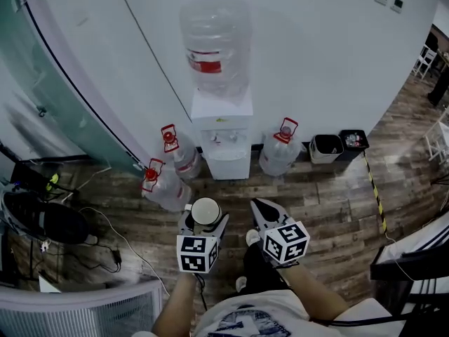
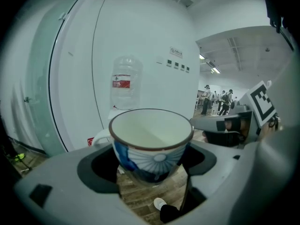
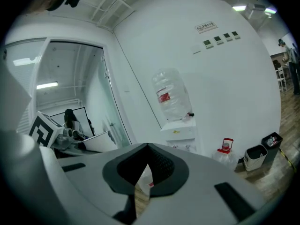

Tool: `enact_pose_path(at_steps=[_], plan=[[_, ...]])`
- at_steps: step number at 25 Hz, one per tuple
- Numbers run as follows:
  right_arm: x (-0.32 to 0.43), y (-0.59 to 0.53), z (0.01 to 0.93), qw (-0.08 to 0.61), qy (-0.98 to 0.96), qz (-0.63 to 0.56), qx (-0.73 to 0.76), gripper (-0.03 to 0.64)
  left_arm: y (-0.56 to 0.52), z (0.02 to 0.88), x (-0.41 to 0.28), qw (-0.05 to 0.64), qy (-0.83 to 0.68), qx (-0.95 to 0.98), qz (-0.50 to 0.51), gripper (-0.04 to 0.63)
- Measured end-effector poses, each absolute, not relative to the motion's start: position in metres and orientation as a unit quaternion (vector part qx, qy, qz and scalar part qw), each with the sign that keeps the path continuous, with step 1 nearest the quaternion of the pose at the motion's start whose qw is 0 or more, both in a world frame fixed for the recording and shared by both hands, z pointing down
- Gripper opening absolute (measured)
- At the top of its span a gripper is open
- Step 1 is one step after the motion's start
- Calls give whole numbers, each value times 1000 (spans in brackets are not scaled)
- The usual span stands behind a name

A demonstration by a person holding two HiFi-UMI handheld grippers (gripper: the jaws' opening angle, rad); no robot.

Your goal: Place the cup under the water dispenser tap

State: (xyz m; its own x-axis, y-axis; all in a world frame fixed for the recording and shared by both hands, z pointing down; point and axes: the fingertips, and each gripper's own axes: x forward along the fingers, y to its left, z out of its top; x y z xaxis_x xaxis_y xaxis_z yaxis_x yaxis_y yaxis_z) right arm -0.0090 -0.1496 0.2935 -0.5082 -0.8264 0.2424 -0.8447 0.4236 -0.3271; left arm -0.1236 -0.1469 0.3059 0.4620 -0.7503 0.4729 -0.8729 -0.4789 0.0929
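A white cup (image 1: 205,211) with a blue flower pattern and a brown rim sits upright between the jaws of my left gripper (image 1: 204,225), which is shut on it. In the left gripper view the cup (image 2: 152,142) fills the middle, its handle pointing left and its inside looking empty. The white water dispenser (image 1: 222,137) stands against the curved wall ahead, with a clear bottle (image 1: 214,44) on top. Its taps (image 1: 223,140) are a good way beyond the cup. My right gripper (image 1: 262,210) hangs beside the left, shut and holding nothing; its jaws (image 3: 142,171) frame the dispenser (image 3: 180,134).
Spare water bottles with red caps stand on the wooden floor left (image 1: 170,181) and right (image 1: 279,153) of the dispenser. Two small bins (image 1: 327,147) sit further right. A glass partition (image 1: 42,97), cables and a dark chair base (image 1: 42,220) lie to the left.
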Motion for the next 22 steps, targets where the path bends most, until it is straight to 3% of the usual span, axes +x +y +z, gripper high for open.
enact_pose_path(at_steps=[10,22], plan=[[-6,-277,356,31,-845,217,489,20,-275,363,-105,164,-482,836,203,425],[-14,-393,498,58,-849,219,477,20,-388,505,-110,180,-501,821,207,425]])
